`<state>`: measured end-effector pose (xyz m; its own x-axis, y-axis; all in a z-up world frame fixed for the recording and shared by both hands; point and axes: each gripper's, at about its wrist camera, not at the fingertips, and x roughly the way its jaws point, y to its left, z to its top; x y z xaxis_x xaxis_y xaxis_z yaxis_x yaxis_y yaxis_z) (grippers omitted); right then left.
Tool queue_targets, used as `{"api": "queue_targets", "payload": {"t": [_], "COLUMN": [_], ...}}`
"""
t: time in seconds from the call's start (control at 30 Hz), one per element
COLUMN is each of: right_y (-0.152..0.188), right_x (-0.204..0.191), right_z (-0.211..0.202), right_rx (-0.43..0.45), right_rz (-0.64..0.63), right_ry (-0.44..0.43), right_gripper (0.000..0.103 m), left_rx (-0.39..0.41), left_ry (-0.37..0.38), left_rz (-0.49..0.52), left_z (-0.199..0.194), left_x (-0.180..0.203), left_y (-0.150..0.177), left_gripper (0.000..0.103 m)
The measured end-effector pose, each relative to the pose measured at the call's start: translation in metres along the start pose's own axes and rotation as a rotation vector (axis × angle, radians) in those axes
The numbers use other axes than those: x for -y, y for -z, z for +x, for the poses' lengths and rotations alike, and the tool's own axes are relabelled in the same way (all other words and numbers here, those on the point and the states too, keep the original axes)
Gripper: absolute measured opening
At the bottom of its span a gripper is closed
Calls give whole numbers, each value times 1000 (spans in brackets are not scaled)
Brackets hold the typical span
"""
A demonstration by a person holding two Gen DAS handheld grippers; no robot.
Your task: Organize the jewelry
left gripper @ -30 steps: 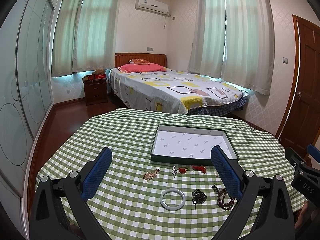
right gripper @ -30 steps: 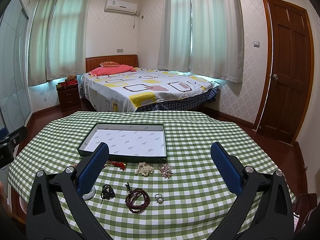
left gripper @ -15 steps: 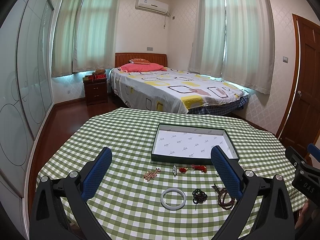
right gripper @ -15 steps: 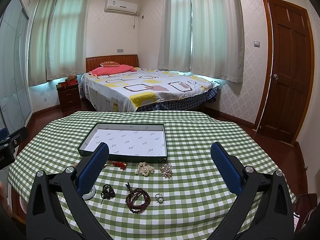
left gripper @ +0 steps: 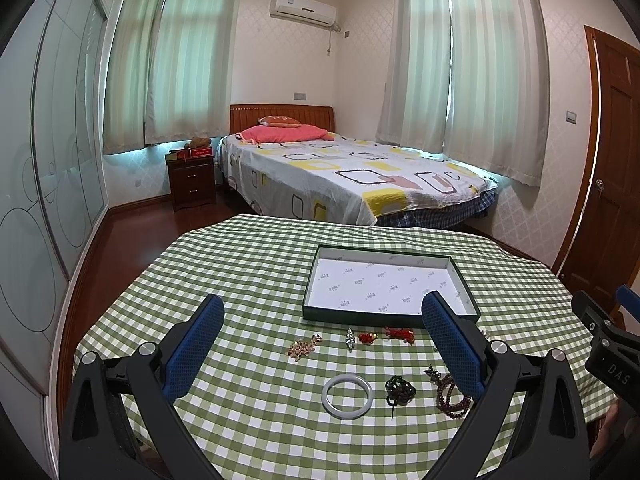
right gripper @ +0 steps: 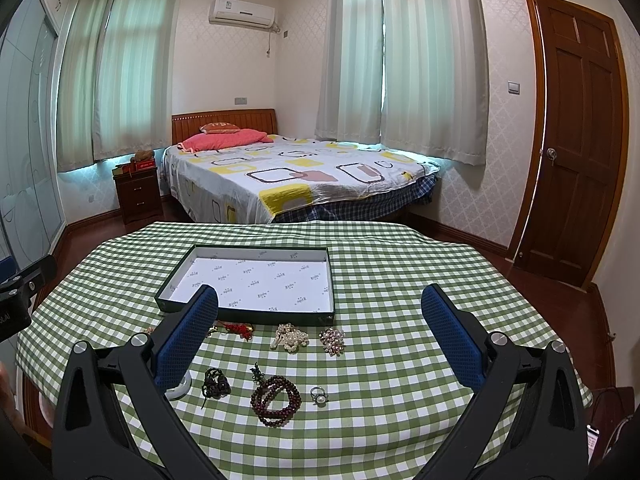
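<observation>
Green-checked cloth covers the desk (left gripper: 248, 264), whose far edge faces a bed (left gripper: 344, 176). A dark-rimmed tray (left gripper: 390, 318) sits mid-desk, its white floor bare. Along its near rim lie a red knotted charm (left gripper: 400, 333), a pearl cluster (right gripper: 290, 336) and a bead brooch (right gripper: 332, 340). Nearer lie a pale jade bangle (left gripper: 347, 395), a dark cord bracelet (left gripper: 400, 389), a maroon bead bracelet (right gripper: 276, 400) and a ring (right gripper: 319, 395). The left hand-held gripper (left gripper: 320, 340) and right hand-held gripper (right gripper: 320, 332) both hang above the desk, spread wide, holding nothing. Bare cloth lies left of the tray and to its right.
</observation>
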<state>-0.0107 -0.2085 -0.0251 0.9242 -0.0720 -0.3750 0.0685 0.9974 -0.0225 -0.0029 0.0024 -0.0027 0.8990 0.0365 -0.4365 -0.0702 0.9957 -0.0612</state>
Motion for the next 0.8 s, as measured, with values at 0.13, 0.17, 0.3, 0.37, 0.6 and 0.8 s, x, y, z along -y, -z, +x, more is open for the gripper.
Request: {"api": "queue_targets", "payload": {"t": [0.13,0.17,0.3,0.37,0.6,0.8], "right_y": [0,0,0,0,0,3], "right_x": [0,0,0,-1,-1,-3], "right_z": [0,0,0,0,0,3], "right_rx": [1,0,0,0,0,-8], "right_rz": [-2,-1,0,-1,-1,1], "right_ry": [0,0,-1,-1,-2,-9], "right_gripper": [99,99,99,99,99,99], "left_rx": [0,0,0,-1,-4,-13], "left_ry": [0,0,0,0,2,-2], "left_rz": [-1,0,0,0,3,9], "left_z": [0,0,0,0,1,5], "left_x": [0,0,1,0,0,2], "left_y": [0,0,0,0,2,6], "left_gripper": [96,96,96,96,96,96]}}
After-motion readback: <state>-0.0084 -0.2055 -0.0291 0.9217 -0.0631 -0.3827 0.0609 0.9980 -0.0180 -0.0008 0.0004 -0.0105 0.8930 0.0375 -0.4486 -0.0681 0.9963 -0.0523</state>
